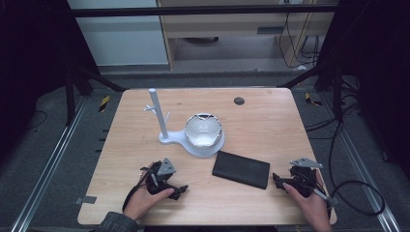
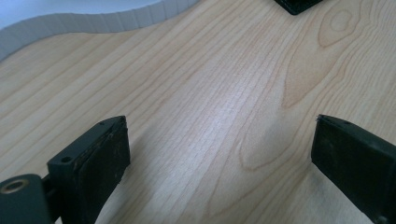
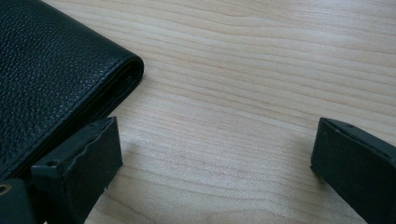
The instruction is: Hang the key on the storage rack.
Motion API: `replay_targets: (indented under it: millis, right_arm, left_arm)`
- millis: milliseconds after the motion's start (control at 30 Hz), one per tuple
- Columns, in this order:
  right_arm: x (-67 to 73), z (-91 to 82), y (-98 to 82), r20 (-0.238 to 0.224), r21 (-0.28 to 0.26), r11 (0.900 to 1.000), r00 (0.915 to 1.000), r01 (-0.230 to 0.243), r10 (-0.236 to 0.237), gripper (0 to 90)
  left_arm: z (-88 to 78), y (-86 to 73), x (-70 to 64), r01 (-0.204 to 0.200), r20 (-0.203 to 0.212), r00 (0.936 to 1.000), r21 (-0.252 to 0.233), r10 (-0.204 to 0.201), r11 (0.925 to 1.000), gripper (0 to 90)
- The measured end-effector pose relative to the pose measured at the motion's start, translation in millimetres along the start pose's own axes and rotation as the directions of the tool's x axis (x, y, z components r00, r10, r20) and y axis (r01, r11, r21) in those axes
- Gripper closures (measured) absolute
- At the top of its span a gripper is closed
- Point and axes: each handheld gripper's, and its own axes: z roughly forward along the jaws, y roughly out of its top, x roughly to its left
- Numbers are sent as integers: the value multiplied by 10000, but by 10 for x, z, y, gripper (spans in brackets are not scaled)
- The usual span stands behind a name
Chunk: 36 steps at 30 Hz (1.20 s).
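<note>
Jaws released on both: left gripper & right gripper rest on the wooden bench, nothing between them, bare wood in the gap. One black wallet lies flat betw. the two, just beside the right gripper's tips; in the right gripper view its corner sits next to one jaw, not gripped. One white stand w/ an upright post, plus one white bowl-like piece on its base, behind the wallet, near the left gripper. Nothing blocks the wallet.
</note>
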Motion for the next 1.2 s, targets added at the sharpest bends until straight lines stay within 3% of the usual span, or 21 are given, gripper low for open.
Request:
replay_targets:
  millis: [133, 300, 400, 433, 500, 567, 600, 633, 667, 767, 833, 867, 967, 1033, 1200]
  right_arm:
    - [9, -2, -2, -21, -10, 10000, 10000, -22, 22, 21]
    - [12, -4, -4, -11, -2, 10000, 10000, 22, -22, 21]
    - [12, -4, -4, -11, -3, 10000, 10000, 23, -23, 21]
    - [12, -4, -4, -11, -3, 10000, 10000, 23, -23, 21]
    - [13, -4, -4, -14, 5, 10000, 10000, -2, 2, 21]
    - [13, -3, -3, -8, 8, 10000, 10000, -7, 7, 21]
    - [13, -3, -3, -5, 6, 10000, 10000, -8, 8, 21]
    - [13, -3, -3, -5, 6, 10000, 10000, -8, 8, 21]
    - [12, -4, -3, -2, 8, 10000, 10000, -6, 6, 22]
    - [7, -6, -5, -3, -6, 10000, 10000, 52, -52, 26]
    - [9, -8, -9, 13, -39, 10000, 10000, 40, -40, 34]
    - [11, -15, -13, -26, -58, 10000, 10000, 54, -54, 35]
    - [16, -21, -16, -36, -44, 10000, 10000, 32, -33, 35]
    - [24, -21, -18, 18, -39, 10000, 10000, 2, -2, 34]
    - [24, -17, -19, 43, -60, 10000, 10000, 53, -53, 33]
  left_arm:
    - [-214, 50, 69, -225, -648, 9977, -543, 189, 9983, 56]
    - [-402, 149, 209, -125, -777, 9969, -621, 76, 9980, 63]
    - [-556, 210, 381, 31, -1226, 9925, 353, 12, 9994, 77]
    - [-556, 210, 381, 31, -1226, 9925, 353, 12, 9994, 79]
    - [-624, 193, 506, 217, -1411, 9900, 1182, -48, 9928, 79]
    - [-639, 179, 537, 266, -1476, 9890, 1316, -69, 9909, 83]
    - [-676, 132, 611, 593, -1547, 9875, 1808, -312, 9817, 82]
    - [-676, 132, 611, 593, -1547, 9875, 1808, -312, 9817, 79]
    - [-697, 91, 649, 684, -1554, 9872, 2161, -349, 9740, 85]
    - [-702, -11, 689, 727, -1461, 9886, 2600, -352, 9629, 86]
    - [-693, -23, 691, 735, -1461, 9886, 2606, -359, 9626, 90]
    - [-649, -51, 697, 605, -1167, 9928, 2858, -279, 9564, 91]
    - [-600, -56, 681, 339, -1005, 9949, 2984, -40, 9538, 100]
    - [-526, -58, 657, -58, -719, 9970, 3147, 299, 9492, 111]
    - [-442, -77, 707, -132, -506, 9982, 3455, 327, 9383, 123]
